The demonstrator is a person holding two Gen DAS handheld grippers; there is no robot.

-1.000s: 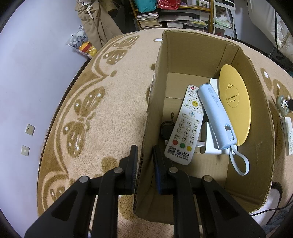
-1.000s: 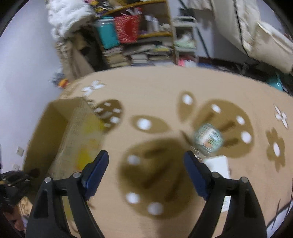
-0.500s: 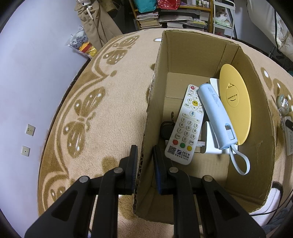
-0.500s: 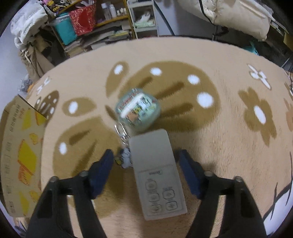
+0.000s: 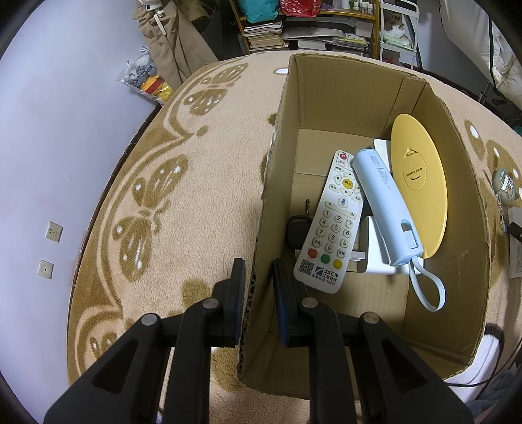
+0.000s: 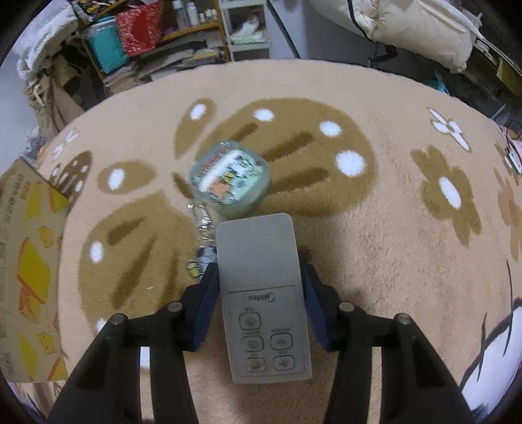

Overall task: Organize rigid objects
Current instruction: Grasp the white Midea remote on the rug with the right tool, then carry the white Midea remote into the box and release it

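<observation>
My left gripper is shut on the near left wall of an open cardboard box, one finger outside and one inside. In the box lie a white TV remote, a light-blue power bank, a yellow disc leaning on the right wall, a black key fob and a white block. In the right wrist view my right gripper is closed on the sides of a grey Midea remote lying on the carpet. A round patterned case with a keychain touches the remote's far end.
The box stands to the left of the right gripper, its printed outer wall showing. Beige patterned carpet spreads to the right. Shelves with books and bags line the far side, and a toy bag lies by the wall.
The right gripper swung right from the box, dropped over the grey remote and narrowed its fingers onto the remote's sides. The left gripper has stayed clamped on the box wall.
</observation>
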